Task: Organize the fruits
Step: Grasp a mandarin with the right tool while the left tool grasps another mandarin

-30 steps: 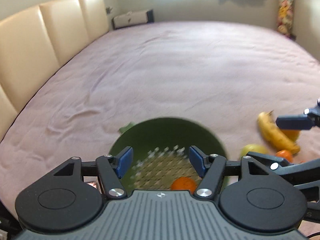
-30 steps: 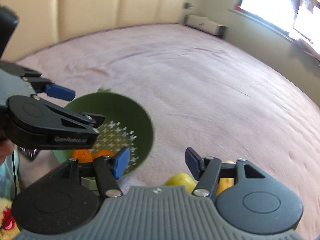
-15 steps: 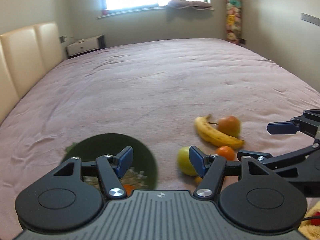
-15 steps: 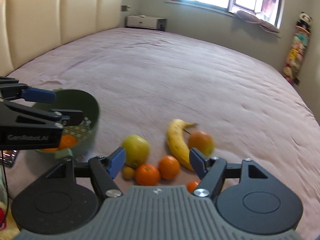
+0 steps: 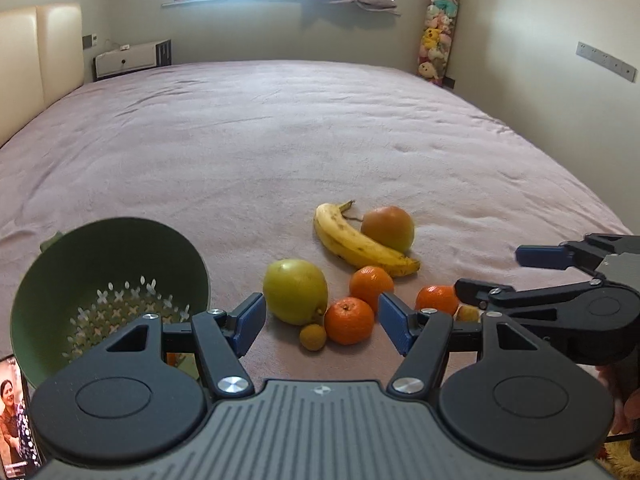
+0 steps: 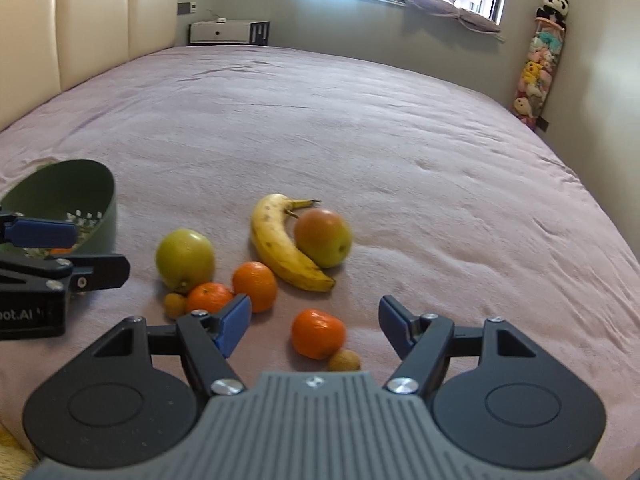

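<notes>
1. The green colander sits at the left on the bed, holding at least one orange fruit; most fruit lies loose to its right.
2. The left gripper hovers with jaws apart and empty before the green apple and a mandarin.
3. The right gripper, jaws apart and empty, frames another mandarin; closing on it looks like the next move.
4. A small brown fruit touching that mandarin could get nudged; the banana and reddish apple lie beyond.

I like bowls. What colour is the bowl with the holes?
The bowl is green, with pale cross-shaped holes; the left wrist view shows it best.
</notes>
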The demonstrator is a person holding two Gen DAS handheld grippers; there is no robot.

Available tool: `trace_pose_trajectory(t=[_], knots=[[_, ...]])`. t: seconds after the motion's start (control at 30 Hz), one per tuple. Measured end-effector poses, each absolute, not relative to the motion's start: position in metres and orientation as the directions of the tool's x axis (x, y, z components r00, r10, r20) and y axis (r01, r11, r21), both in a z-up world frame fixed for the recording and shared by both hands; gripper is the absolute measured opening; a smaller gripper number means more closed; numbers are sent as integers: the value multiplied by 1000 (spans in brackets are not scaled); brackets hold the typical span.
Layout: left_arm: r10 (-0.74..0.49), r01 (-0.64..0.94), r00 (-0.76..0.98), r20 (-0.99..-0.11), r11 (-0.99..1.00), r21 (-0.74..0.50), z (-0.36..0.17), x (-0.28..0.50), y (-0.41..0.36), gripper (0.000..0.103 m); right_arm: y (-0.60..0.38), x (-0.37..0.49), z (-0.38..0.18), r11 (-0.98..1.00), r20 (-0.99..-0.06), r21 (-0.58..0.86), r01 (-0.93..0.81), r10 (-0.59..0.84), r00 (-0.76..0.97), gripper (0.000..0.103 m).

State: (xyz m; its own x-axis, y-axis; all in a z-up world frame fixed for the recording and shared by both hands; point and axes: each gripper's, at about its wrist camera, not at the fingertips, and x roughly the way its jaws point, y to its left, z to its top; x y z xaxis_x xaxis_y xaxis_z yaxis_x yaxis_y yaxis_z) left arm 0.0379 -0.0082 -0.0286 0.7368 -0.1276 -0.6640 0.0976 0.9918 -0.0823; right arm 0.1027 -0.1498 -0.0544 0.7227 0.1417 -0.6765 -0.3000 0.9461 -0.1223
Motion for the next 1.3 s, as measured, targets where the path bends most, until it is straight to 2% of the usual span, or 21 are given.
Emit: trace_pose_trajectory(t=[0.17,0.3,0.57,0.7,1.3], knots=[[-184,154,697,-693,982,-106,-40,45,-15,76,-154,106,-64,949,-684,-112,-295,142,716,68],[-185,191,693,-697,979,-70,-50,49,-26,75,-151,109,-71,939,-692,-125,-319,148,707,68],[-134,264,702,-700,961,82,-71,62,-45,77,-157,135,-83,950,-742,-83,-302,143,655,59],[-142,280,657,-741,958,65,-82,70,-47,76,-163,147,-92,959,-765,-49,-278,143,628,56],[-111,298,604,-789,950,95,-107,97,-70,72,-161,166,-119,956,-810,28,-294,194,553,53]])
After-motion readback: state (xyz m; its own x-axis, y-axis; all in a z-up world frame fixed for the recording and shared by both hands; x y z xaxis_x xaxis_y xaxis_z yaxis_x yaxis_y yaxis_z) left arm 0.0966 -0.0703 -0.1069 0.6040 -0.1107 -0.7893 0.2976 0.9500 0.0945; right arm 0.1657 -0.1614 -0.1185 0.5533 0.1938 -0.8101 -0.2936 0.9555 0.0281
